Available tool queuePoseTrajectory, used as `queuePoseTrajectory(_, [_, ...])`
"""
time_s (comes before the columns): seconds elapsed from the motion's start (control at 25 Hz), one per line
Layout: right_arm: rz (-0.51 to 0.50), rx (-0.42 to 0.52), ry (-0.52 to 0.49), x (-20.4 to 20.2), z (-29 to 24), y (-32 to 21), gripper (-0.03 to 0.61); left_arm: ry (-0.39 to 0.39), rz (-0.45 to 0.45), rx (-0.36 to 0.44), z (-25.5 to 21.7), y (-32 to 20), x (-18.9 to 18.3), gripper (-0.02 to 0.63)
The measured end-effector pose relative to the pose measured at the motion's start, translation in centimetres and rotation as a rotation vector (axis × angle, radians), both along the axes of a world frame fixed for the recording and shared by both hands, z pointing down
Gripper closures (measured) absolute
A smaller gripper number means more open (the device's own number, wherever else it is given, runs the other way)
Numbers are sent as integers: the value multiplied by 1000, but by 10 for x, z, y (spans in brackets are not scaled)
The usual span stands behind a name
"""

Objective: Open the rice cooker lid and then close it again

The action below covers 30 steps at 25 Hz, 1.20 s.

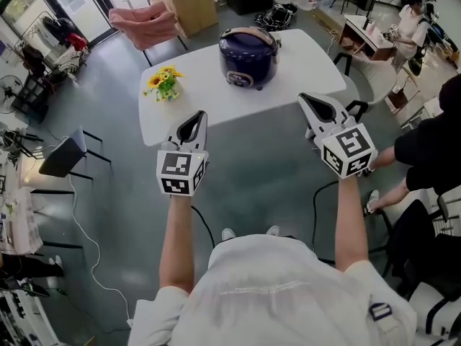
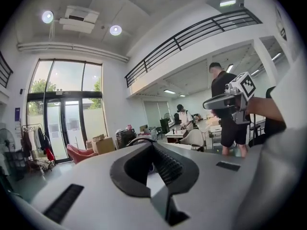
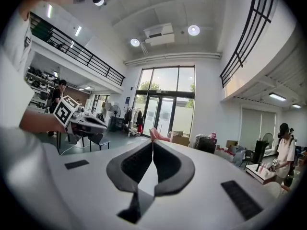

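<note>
On the table (image 1: 216,103) the rice cooker (image 1: 248,56) stands near the far edge, the flowers (image 1: 164,83) to its left, with the left claw (image 1: 202,114) and the right claw (image 1: 302,96) before the table's near edge, well apart.

two grippers: left gripper (image 1: 193,121) and right gripper (image 1: 318,105). ahead of them, one table (image 1: 306,67) with one rice cooker (image 1: 248,56) and one bunch of flowers (image 1: 164,83). beyond that, one pink armchair (image 1: 144,24). left of the left gripper, one black chair (image 1: 61,157). right of the right gripper, two bystanders: near bystander (image 1: 432,146), far bystander (image 1: 410,21).
</note>
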State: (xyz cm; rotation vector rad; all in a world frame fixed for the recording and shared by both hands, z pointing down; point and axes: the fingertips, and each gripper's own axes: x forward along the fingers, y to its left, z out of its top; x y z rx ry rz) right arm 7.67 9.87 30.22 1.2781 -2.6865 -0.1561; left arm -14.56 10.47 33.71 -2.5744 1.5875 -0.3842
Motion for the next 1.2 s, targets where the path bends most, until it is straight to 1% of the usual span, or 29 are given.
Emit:
queuePoseTrajectory(0.2, [-47,-9,-6,14,3,-1,544,-8,-29,-10,3,3,15,594])
queuePoseTrajectory(0.28, [-68,-17,7,19,6,-2,467,-8,-43,-14,4,4,23,583])
queuePoseTrajectory(0.32, [-76,-18,15,22,8,-3,454,-9,-52,-16,5,5,27,553])
queuePoseTrajectory(0.36, [-84,-18,21,26,10,-2,445,-10,-59,-18,6,5,31,507])
queuePoseTrajectory(0.4, [-94,-19,22,30,12,-2,434,-13,-66,-20,8,7,35,483])
queuePoseTrajectory(0.56, [-133,-22,10,42,15,2,382,-17,-82,-19,10,11,50,456])
queuePoseTrajectory(0.76, [-139,-17,-6,53,12,1,377,-19,-86,-20,9,12,60,449])
queuePoseTrajectory(1.04, [-113,-30,0,70,21,-5,377,-18,-65,-48,20,7,73,451])
queuePoseTrajectory(1.2, [-97,-40,5,74,25,-16,377,-17,-60,-55,25,-5,75,451])
